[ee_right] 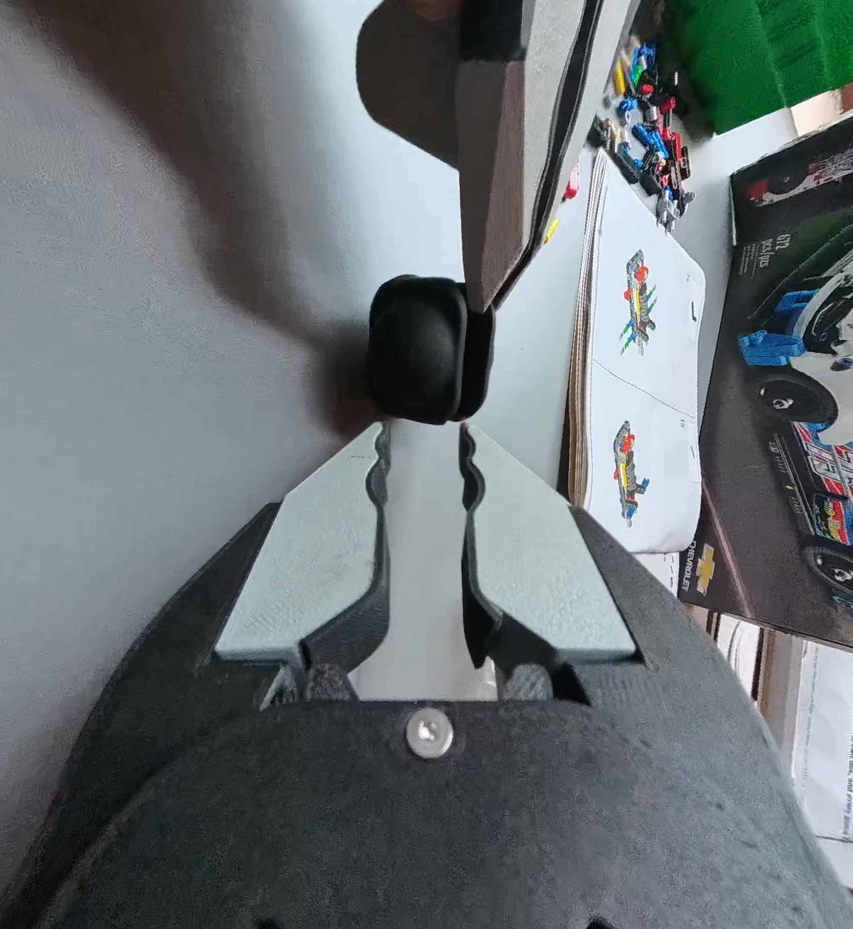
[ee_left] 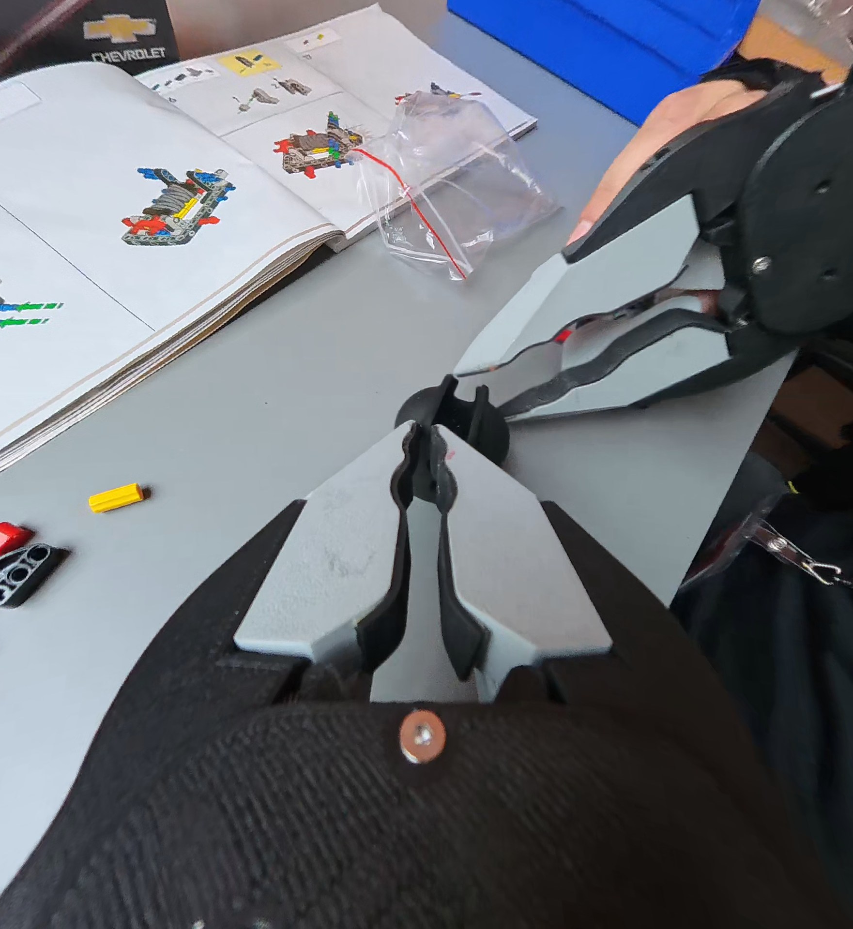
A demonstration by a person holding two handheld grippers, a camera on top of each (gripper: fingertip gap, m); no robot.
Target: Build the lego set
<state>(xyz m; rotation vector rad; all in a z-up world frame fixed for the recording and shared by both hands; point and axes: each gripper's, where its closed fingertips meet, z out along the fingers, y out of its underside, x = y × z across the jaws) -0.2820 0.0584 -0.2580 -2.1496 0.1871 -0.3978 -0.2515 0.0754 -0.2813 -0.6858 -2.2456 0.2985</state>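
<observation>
The left claw is clenched on a small black tyre near the worktop's near edge; the right claw is released, tips just beside it; light, rubbery, squashy; best pinched across the tread.

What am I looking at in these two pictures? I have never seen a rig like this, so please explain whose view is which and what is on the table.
No robot here: a person holds a two-finger gripper in each hand, each carrying a camera that looks along its fingers. In the left wrist view the left gripper is shut on a black tyre at the table edge, and the right gripper comes in from the right. In the right wrist view the right gripper is open, its tips just short of that tyre. On the grey table lie an open instruction booklet, an empty clear bag, a yellow piece, loose bricks and the set's box.
</observation>
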